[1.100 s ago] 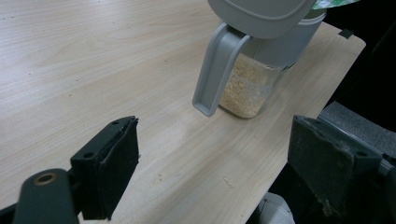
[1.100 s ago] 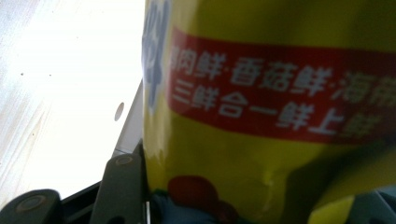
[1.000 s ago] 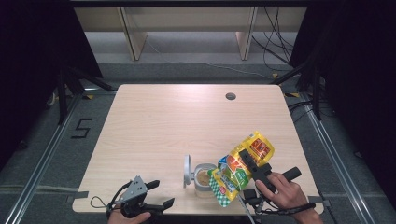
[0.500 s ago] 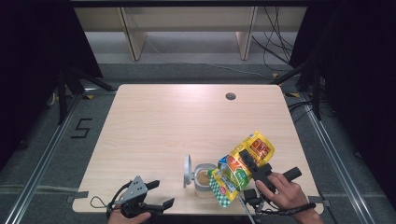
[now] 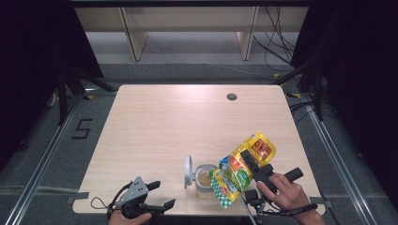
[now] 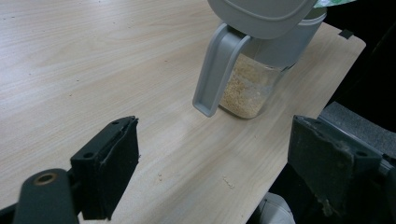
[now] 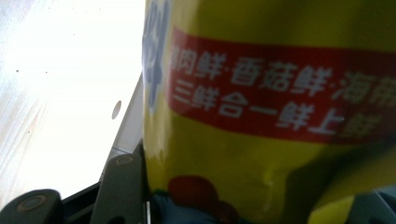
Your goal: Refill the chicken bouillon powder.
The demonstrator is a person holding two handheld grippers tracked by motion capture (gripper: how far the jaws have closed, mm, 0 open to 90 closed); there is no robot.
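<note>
The right tool (image 5: 245,165) clamps a yellow-and-green printed foil pouch (image 5: 239,168), tilted, its mouth hidden at the clear grey-lidded plastic jar (image 5: 205,181) at 6 o'clock on the bench (image 5: 187,126). The left tool (image 5: 159,197) stands open, empty.

This is looking like a lab or test room set up for recording. A bare wooden table (image 5: 187,126) is standing on grey carpet (image 5: 42,154) between metal floor rails (image 5: 40,161), cables (image 5: 277,47) are trailing behind, and a taped number (image 5: 80,129) is marking the floor.
</note>
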